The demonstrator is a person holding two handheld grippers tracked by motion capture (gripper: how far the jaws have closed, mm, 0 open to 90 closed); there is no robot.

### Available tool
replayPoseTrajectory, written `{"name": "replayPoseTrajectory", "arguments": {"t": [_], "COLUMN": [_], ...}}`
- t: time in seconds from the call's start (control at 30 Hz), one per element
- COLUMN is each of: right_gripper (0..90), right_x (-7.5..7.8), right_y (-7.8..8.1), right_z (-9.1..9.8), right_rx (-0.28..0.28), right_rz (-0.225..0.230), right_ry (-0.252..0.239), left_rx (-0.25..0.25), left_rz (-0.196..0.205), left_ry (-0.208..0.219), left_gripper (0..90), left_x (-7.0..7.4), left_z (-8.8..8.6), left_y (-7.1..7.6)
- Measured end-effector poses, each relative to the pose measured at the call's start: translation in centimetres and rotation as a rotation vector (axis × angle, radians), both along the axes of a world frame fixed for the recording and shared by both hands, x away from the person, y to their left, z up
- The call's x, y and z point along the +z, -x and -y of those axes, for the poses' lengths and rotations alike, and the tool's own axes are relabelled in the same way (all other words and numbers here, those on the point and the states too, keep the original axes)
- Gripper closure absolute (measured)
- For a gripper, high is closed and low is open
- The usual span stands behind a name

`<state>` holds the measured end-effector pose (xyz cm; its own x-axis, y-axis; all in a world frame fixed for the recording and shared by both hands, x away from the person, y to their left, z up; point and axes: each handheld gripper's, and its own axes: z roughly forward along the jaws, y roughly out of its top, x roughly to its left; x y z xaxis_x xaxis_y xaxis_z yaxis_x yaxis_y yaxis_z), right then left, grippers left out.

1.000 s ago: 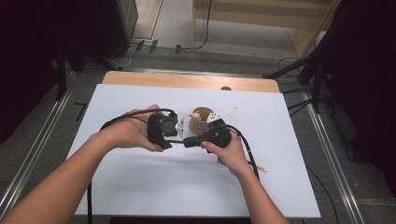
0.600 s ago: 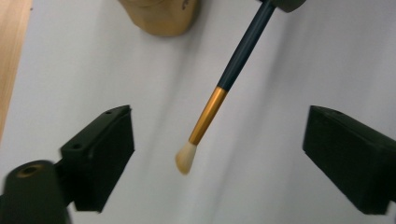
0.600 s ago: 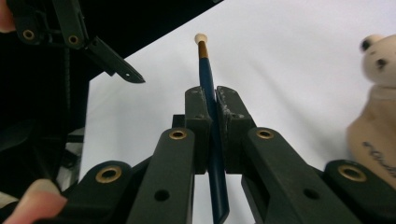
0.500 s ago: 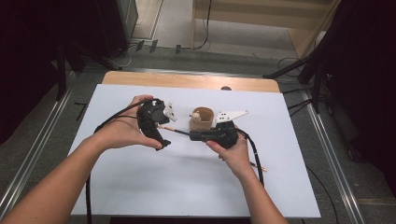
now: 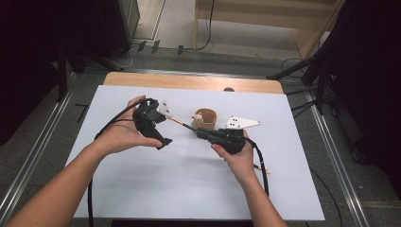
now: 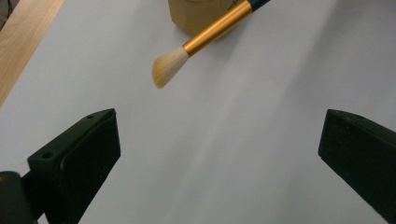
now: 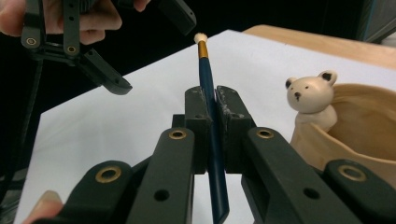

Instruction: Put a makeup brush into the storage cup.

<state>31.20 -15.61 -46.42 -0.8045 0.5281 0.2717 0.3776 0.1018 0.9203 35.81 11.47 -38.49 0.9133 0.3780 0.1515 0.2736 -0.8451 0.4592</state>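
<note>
The brush (image 7: 206, 88) is now clamped in the right gripper (image 7: 211, 100) alone, beside the cup (image 5: 204, 118), the left gripper (image 6: 219, 154) having just opened and empty; potting it looks left.

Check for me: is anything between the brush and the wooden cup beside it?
Nothing visible. The right hand-held gripper clamps the brush by its blue handle, and the wooden cup sits open just beside it. The left hand-held gripper, jaws just opened, hangs on the other side.
</note>
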Motion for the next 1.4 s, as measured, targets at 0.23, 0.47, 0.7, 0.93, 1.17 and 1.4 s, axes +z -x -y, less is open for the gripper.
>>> {"name": "replayPoseTrajectory", "arguments": {"t": [0.23,0.47,0.7,0.93,1.17,1.4], "right_gripper": [85.4,85.3,85.3,85.3,85.2,85.3], "right_x": [0.0,-0.3,-0.1,-0.2,-0.8,-0.9], "right_y": [0.8,1.1,1.4,1.6,1.6,1.7], "right_z": [-0.2,-0.1,-0.5,-0.8,-0.9,-0.9], "right_rx": [-0.048,-0.113,-0.139,-0.169,-0.188,-0.195], "right_rz": [0.067,0.121,0.172,0.182,0.186,0.197], "right_ry": [-0.026,-0.055,-0.060,-0.074,-0.091,-0.090], "left_rx": [0.048,0.082,0.118,0.147,0.193,0.247], "left_rz": [-0.018,-0.029,-0.045,-0.075,-0.183,-0.214], "left_ry": [0.057,0.150,0.243,0.343,0.519,0.619], "left_gripper": [0.0,0.3,0.6,7.6,14.8,16.8], "left_x": [-0.3,0.0,-0.4,-0.8,-0.8,-0.9], "left_z": [-0.2,-0.1,0.1,0.3,0.4,1.1], "left_y": [-0.4,-0.2,0.1,0.5,0.4,0.6]}}
